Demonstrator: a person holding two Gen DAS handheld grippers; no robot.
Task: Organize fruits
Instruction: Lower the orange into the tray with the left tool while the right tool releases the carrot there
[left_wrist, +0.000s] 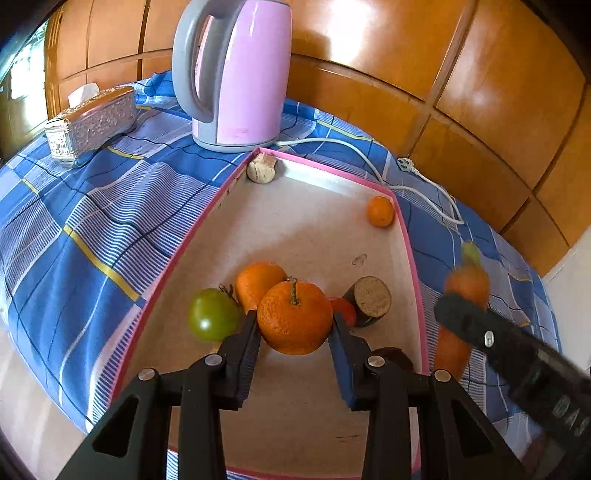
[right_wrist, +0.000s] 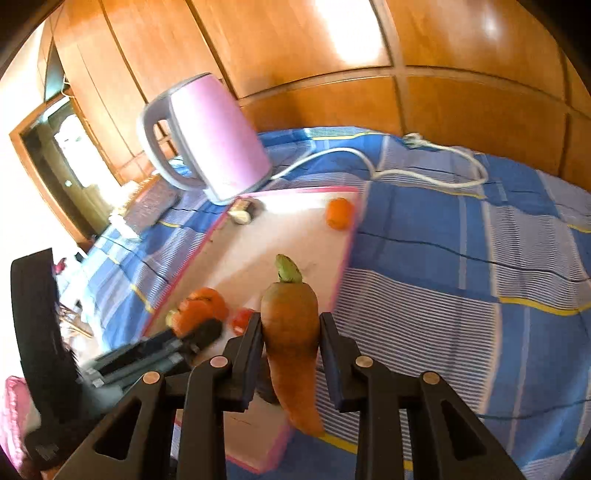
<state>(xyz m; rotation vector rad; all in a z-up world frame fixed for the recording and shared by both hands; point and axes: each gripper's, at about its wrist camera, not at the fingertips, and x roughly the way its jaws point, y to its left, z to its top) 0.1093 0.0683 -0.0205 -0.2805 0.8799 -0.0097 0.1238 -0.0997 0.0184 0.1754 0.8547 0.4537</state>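
Observation:
My left gripper is shut on a large orange with a stem, held over the pink-rimmed tray. Behind it in the tray lie a second orange, a green tomato, a red tomato and a cut dark vegetable piece. A small orange sits in the tray's far right corner. My right gripper is shut on a carrot, its green top pointing away, above the tray's right edge. The right gripper also shows in the left wrist view.
A pink electric kettle stands behind the tray, its white cord trailing right across the blue checked cloth. A silver tissue box sits far left. A pale root piece lies in the tray's far corner. Wooden panels back the table.

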